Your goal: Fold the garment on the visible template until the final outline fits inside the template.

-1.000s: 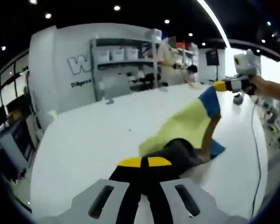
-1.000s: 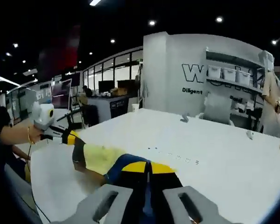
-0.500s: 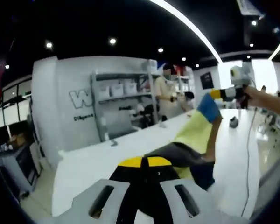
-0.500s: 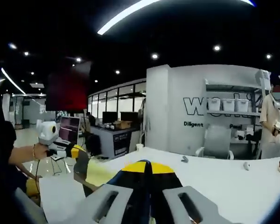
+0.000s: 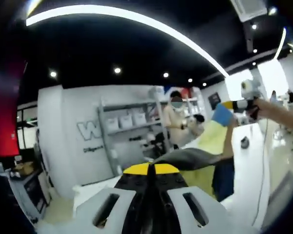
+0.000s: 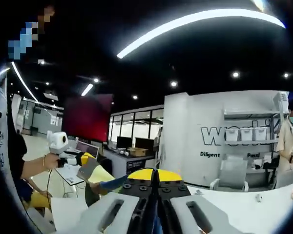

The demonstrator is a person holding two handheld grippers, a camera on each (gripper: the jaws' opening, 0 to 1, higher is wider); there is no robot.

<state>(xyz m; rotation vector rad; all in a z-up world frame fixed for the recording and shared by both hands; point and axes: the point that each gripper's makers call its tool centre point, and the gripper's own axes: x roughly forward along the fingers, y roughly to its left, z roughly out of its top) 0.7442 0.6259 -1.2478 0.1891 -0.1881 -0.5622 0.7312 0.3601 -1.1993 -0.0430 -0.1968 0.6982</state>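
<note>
Left gripper point(image 5: 151, 169): jaws clenched on a dark edge of the garment point(image 5: 205, 146). The yellow, blue and dark cloth hangs stretched in the air from these jaws across to the right gripper point(image 5: 230, 104), which grips its blue corner.

Right gripper point(image 6: 156, 175): jaws clenched, blue cloth between them. The garment point(image 6: 100, 176) runs left to the left gripper point(image 6: 83, 158).

White table point(image 5: 246, 158) lies below the cloth. Shelves point(image 5: 129, 129), a standing person point(image 5: 175, 122) and a lettered wall point(image 6: 224, 134) stand beyond.
</note>
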